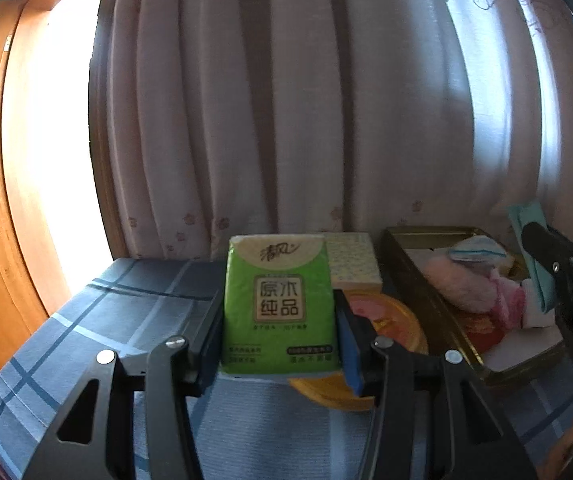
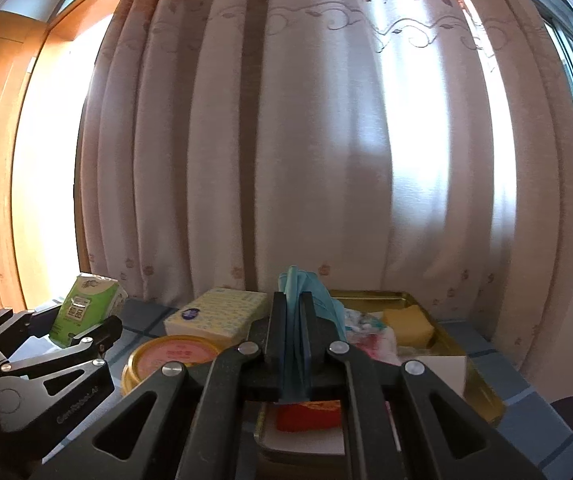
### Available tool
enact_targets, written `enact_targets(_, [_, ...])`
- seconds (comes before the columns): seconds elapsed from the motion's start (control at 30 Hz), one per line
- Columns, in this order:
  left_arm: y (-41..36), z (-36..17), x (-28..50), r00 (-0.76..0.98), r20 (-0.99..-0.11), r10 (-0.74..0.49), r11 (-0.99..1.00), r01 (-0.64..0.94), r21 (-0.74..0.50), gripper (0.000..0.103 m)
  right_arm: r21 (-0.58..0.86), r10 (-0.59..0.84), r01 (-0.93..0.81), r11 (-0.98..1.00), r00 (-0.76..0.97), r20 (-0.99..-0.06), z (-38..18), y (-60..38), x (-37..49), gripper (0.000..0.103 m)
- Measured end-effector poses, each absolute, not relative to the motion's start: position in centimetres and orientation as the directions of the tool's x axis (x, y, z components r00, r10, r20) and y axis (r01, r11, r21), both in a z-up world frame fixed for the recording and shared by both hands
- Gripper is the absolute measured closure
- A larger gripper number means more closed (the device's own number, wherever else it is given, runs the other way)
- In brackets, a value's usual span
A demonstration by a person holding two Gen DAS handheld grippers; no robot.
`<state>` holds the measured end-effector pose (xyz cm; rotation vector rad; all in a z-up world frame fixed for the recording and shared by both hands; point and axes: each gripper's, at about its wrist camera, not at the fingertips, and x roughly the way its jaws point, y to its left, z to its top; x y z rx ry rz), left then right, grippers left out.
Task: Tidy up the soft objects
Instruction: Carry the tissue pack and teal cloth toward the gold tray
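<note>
My left gripper is shut on a green tissue pack, held upright above the blue plaid cloth. In the right wrist view that same green pack sits in the left gripper at the far left. My right gripper is shut on a folded teal cloth, held over the gold metal tin. From the left wrist view the right gripper shows at the right edge with the teal cloth. Inside the gold tin lie a pink fluffy item and other soft things.
A yellow-patterned tissue pack and a round gold lid lie on the cloth between the grippers. A yellow sponge, a white box and a red item sit in the tin. A pale curtain hangs behind.
</note>
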<state>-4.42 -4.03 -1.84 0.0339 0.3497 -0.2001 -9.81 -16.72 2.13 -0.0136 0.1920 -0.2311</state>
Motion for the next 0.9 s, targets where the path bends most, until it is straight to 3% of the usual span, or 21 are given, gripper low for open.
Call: enact_targets(0.9, [-11.2, -1.2, -6.4, 0.897, -0.317, -0.308, 0.942, 0.334, 0.027, 0.054, -0.057, -0.347, 0.343, 0.938, 0.917, -0.198, 2.2, -23.7, -12.5, 0.096])
